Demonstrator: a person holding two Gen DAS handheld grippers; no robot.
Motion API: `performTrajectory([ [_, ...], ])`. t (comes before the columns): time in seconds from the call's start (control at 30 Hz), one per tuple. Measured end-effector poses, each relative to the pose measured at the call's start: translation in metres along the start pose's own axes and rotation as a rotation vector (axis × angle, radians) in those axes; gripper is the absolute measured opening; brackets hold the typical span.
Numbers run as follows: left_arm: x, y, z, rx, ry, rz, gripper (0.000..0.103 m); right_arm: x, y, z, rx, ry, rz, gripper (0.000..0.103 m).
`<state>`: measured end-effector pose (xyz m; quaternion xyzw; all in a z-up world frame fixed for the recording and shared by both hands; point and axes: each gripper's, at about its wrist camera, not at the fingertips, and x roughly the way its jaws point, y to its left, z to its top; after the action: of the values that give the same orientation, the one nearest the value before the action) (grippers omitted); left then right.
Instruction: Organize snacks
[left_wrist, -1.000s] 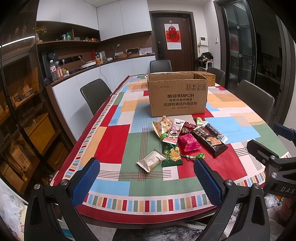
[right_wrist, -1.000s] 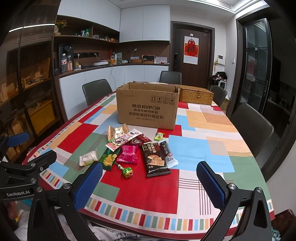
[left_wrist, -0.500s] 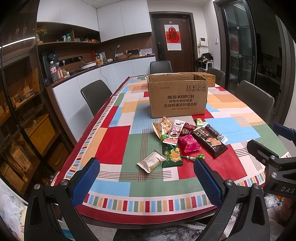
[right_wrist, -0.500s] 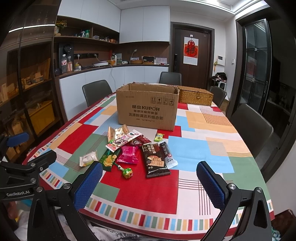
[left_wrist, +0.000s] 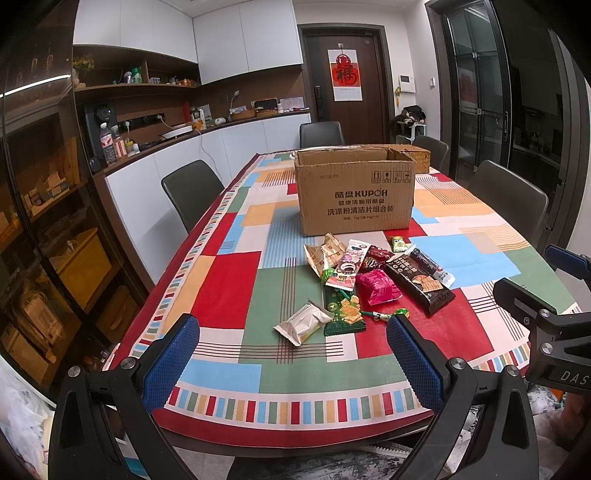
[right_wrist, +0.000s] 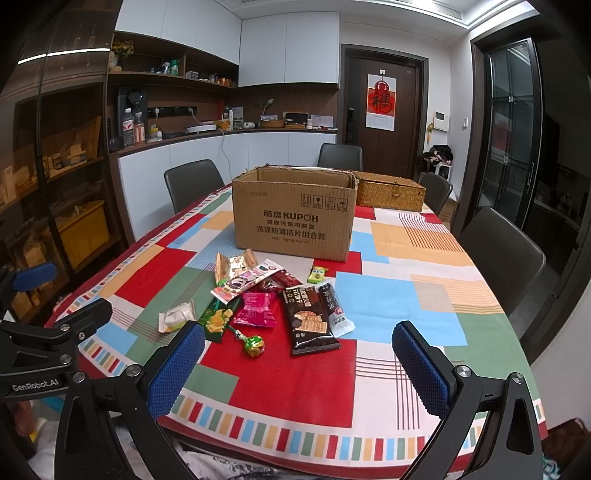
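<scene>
snacks (left_wrist: 373, 275) lie before the open cardboard box (left_wrist: 354, 195).

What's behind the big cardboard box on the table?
A woven wicker basket sits behind the cardboard box, toward its right, lid closed. Its left end and the tabletop behind the box are hidden.

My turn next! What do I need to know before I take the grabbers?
Left hand-held gripper: open, holding nothing, at the table's near edge.
Right hand-held gripper: open, holding nothing, beside it.
Snacks: all in a loose pile on the tablecloth, in front of the open cardboard box. A white packet and a lollipop lie nearest you.
Done: nothing picked up yet.
Left: every snack needs tidying, probably into the box.
</scene>
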<state>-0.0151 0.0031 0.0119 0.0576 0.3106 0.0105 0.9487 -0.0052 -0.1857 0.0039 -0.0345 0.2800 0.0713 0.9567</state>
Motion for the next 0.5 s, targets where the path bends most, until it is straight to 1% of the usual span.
performTrajectory([
  [0.17, 0.001, 0.002, 0.001, -0.002, 0.006, -0.008, 0.103, 0.001, 0.0, 0.0, -0.001, 0.003, -0.001, 0.102],
  [0.3, 0.007, 0.008, 0.003, -0.012, 0.029, -0.028, 0.103, 0.004, -0.001, 0.003, -0.008, 0.024, 0.002, 0.102],
  [0.4, 0.017, 0.013, 0.002, -0.027, 0.052, -0.039, 0.103, 0.016, 0.004, 0.002, -0.028, 0.041, 0.002, 0.102],
  [0.5, 0.031, 0.017, 0.001, -0.038, 0.079, -0.051, 0.103, 0.029, 0.012, 0.0, -0.06, 0.077, 0.018, 0.102],
])
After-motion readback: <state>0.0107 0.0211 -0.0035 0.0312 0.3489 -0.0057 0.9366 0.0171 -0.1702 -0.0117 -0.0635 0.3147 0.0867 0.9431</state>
